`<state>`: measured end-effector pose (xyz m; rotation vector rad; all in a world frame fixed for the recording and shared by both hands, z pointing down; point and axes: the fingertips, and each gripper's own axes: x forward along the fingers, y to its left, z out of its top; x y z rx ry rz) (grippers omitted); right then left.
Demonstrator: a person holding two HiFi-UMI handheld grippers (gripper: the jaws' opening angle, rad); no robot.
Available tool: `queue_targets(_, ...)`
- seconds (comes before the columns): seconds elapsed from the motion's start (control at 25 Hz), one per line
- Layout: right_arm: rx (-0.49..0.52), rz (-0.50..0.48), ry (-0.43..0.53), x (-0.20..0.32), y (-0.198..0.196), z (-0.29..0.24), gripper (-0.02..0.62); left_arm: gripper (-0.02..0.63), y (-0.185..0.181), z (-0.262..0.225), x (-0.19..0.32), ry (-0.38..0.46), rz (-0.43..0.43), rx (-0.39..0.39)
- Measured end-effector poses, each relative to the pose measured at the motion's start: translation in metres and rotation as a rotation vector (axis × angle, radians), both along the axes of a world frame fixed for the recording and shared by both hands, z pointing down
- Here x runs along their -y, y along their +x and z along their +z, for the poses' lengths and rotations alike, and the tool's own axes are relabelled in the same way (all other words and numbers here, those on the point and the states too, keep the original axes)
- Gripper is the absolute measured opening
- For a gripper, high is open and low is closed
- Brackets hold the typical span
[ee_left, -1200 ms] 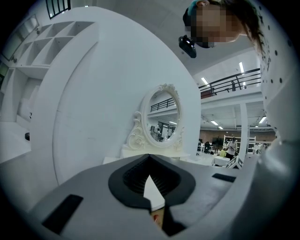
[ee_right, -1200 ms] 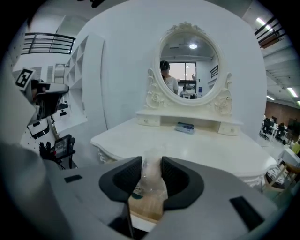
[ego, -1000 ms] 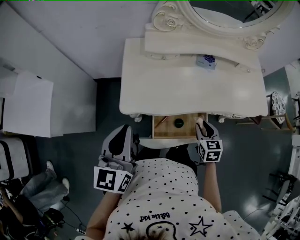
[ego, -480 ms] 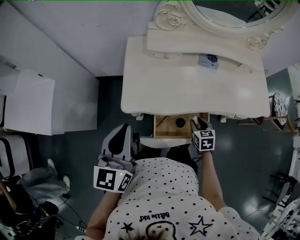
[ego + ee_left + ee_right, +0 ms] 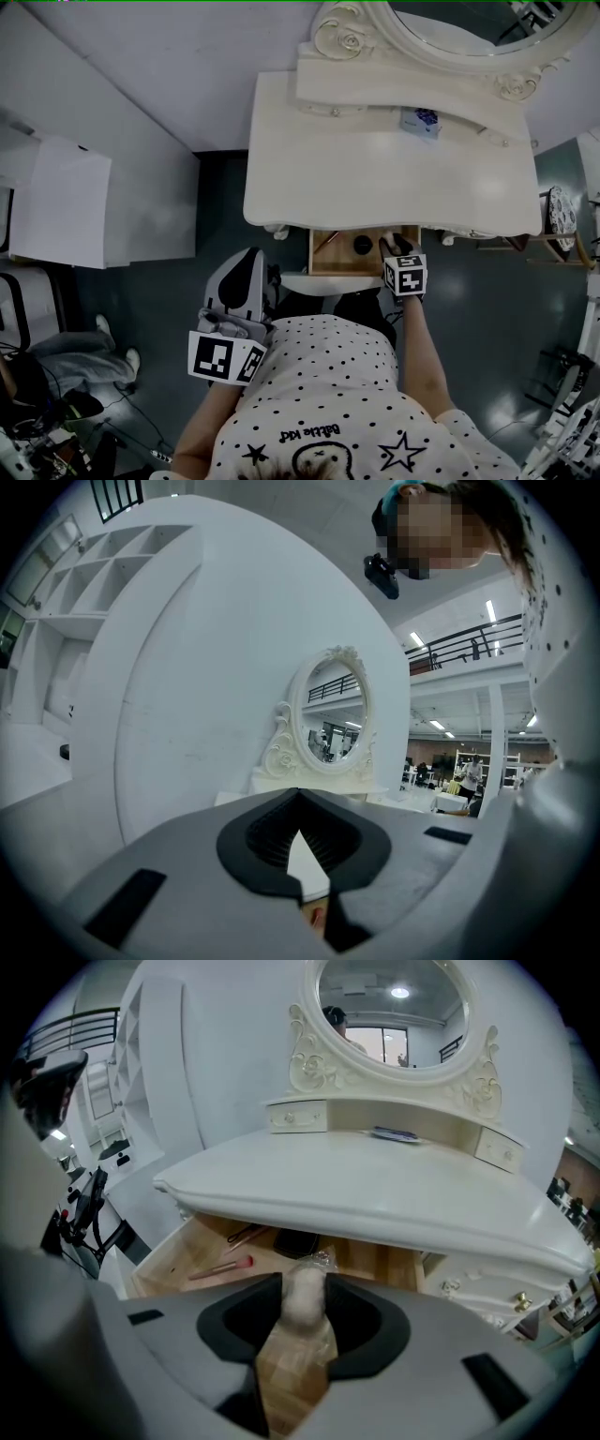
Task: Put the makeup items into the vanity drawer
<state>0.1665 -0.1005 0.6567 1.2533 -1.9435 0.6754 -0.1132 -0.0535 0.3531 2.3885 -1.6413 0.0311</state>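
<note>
Two things could go wrong, I think. In the head view, the right hand-held gripper (image 5: 395, 247) hangs at the right edge of the open drawer (image 5: 328, 261), low in the middle of the frame. Its load could bump the drawer wall or fall to the floor. In the left gripper view, the left hand-held gripper (image 5: 298, 792) is closed and empty. In the right gripper view, the jaws hold a pale, soft, round puff (image 5: 305, 1296) in crinkly clear wrap above the drawer's wood bottom. That slippery wrap could slide out.

We have the drawer (image 5: 375, 1265) open under the tabletop (image 5: 375, 1194): brush (image 5: 221, 1267) at its left, compact (image 5: 363, 246) mid, wrapped puff (image 5: 305, 1297) right.
</note>
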Motion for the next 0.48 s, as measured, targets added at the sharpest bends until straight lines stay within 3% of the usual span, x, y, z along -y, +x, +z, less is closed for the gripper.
queue_targets(0.48, -0.01, -0.008, 0.006, 0.0039, -0.0009, -0.0016, 0.175, -0.005, -0.0006, 0.0001, -0.0013, -0.002, 0.003, -0.004)
